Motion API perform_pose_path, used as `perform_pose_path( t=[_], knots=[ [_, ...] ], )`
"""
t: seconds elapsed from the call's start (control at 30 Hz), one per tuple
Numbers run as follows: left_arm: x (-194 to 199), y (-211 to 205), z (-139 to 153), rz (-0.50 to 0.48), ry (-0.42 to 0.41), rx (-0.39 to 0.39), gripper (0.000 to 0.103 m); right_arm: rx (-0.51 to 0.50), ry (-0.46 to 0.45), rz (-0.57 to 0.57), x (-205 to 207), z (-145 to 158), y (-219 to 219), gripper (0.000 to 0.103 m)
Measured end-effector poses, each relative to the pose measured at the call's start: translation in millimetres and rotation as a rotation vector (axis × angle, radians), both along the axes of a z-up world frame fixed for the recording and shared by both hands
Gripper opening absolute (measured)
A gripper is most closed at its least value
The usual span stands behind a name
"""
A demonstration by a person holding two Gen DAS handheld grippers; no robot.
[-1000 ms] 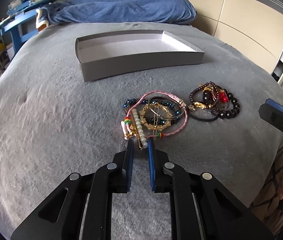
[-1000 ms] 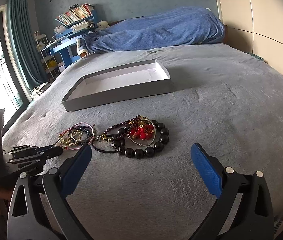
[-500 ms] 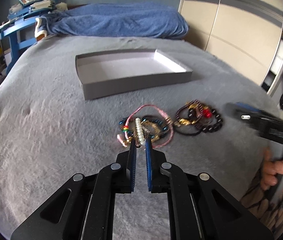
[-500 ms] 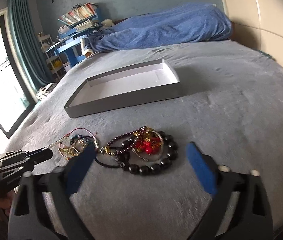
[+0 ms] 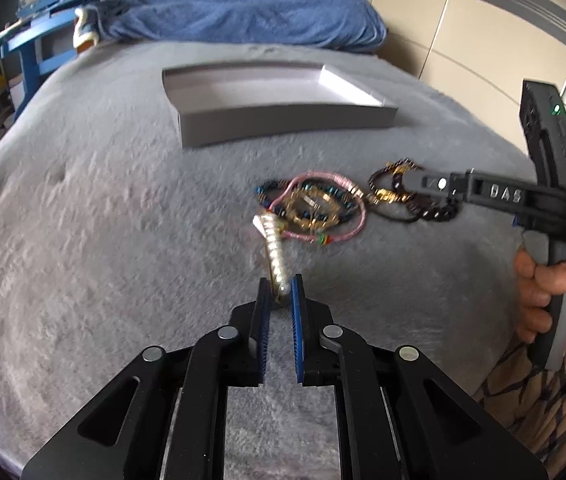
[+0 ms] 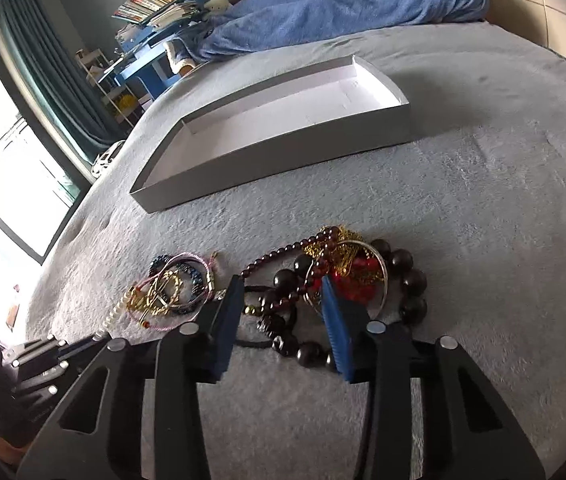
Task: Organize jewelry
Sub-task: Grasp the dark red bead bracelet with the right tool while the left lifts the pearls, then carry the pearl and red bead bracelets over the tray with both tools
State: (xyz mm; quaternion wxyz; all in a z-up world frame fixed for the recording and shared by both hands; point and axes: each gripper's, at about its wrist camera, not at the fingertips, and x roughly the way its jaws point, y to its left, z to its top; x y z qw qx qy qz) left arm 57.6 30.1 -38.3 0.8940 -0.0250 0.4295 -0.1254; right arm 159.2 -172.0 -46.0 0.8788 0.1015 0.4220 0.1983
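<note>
Two grippers tilt down over the grey bedspread point(image 5: 83, 220). Left gripper point(image 5: 279, 288) is clenched on the pearl bracelet point(image 5: 275, 252). Right gripper point(image 6: 283, 304), jaws closing, straddles the dark bead pile point(image 6: 303, 280), not yet pinching. Beyond lies the grey tray point(image 6: 283, 148).

**Grey bed, one box, two heaps of jewelry**

The bed point(image 5: 83, 240) wears a plush grey cover. At its far end lies a rumpled blue blanket point(image 5: 251, 16). Mid-bed sits a shallow grey box point(image 6: 283, 148), white inside. Nearer, two tangles lie side by side: pink-and-gold bracelets point(image 5: 315, 212) and dark beaded bracelets point(image 6: 347, 276).
</note>
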Motion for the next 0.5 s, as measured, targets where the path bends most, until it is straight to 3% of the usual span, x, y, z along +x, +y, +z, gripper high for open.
perform_pose_path(
  t=[0.2, 0.33, 0.4, 0.5],
  knots=[
    [10.6, -5.1, -4.3, -0.014, -0.002, 0.031, 0.021, 0.016, 0.010, -0.033, 3.2, -0.9, -8.1, 0.008],
    [12.5, -6.5, -6.3, -0.020, 0.002, 0.049, 0.018, 0.022, -0.025, -0.025, -2.7, 6.7, -8.4, 0.006],
    [12.6, -6.4, -4.0, -0.011, -0.006, 0.070, 0.006, 0.028, -0.043, -0.021, -6.5, 12.0, -8.8, 0.006],
    [8.0, 0.4, 4.6, 0.011, -0.035, 0.048, 0.006, 0.037, -0.073, -0.010, -11.3, 22.7, -11.2, 0.006]
  ],
)
